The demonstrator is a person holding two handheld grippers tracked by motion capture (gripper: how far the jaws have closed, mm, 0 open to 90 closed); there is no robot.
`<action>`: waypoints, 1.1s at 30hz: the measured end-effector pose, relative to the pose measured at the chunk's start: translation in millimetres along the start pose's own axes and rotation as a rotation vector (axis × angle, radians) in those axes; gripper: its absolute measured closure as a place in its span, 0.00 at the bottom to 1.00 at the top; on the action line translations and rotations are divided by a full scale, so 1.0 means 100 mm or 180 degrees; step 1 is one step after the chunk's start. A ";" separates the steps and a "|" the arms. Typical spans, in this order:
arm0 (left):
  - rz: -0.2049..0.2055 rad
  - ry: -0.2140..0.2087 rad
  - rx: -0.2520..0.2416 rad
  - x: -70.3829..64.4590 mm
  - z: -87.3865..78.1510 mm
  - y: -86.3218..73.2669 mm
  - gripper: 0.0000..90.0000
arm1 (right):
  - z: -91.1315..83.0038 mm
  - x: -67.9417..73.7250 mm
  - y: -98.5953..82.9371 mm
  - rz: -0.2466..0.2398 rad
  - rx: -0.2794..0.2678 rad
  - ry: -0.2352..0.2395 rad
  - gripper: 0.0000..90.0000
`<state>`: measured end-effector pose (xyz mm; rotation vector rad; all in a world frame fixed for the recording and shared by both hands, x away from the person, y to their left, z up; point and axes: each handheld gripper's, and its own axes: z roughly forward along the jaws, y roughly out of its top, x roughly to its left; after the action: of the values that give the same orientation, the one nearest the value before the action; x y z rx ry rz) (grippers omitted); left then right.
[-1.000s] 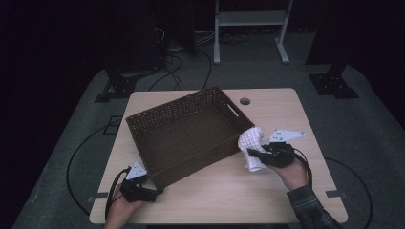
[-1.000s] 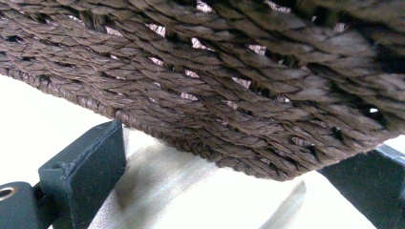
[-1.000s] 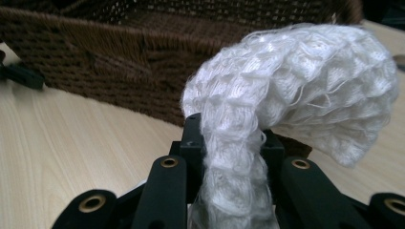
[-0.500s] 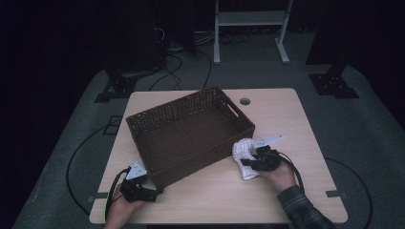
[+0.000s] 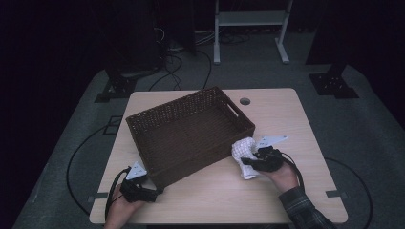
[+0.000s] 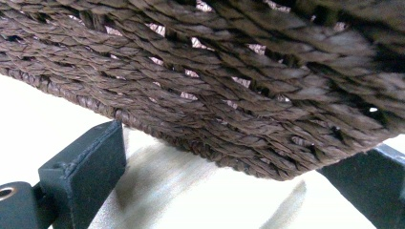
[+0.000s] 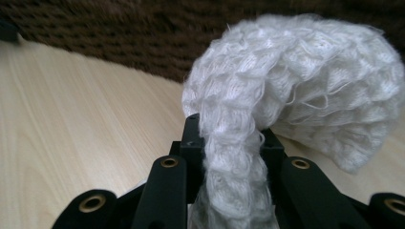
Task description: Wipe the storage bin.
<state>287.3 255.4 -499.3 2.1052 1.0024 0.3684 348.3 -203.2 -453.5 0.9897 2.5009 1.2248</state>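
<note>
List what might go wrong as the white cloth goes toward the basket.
The white cloth is pinched by a narrow fold in the right gripper, so it may slip out. Its loose bulk hangs close to the basket wall and could snag the weave. The left gripper stands open around the basket's near corner, so the basket may shift.

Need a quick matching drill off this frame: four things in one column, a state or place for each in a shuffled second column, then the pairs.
1. left gripper
2. right gripper
3. basket
4. white cloth

A. woven brown, nothing in it
B. pinched between jaws, by the basket's near right corner
C. shut on the cloth
D. jaws apart at the basket's near left corner

Pairs: 1-D, 2-C, 3-A, 4-B
</note>
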 end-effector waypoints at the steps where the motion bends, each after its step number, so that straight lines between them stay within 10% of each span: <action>1: 0.0000 0.0000 0.0000 0.00 0.00 0.00 0.03 | -0.04 0.02 0.02 -0.0020 -0.0032 -0.0002 0.80; 14: 0.0001 0.0000 0.0000 0.00 0.00 0.00 0.03 | -0.35 0.18 0.22 -0.0198 -0.0415 0.0022 0.80; 33: 0.0001 -0.0008 0.0001 0.00 0.00 0.00 0.03 | 0.27 0.14 0.00 -0.0103 0.0228 0.0203 0.80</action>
<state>287.2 255.4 -499.3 2.1054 1.0008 0.3656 349.7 -176.9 -469.2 0.9366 2.6160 1.1833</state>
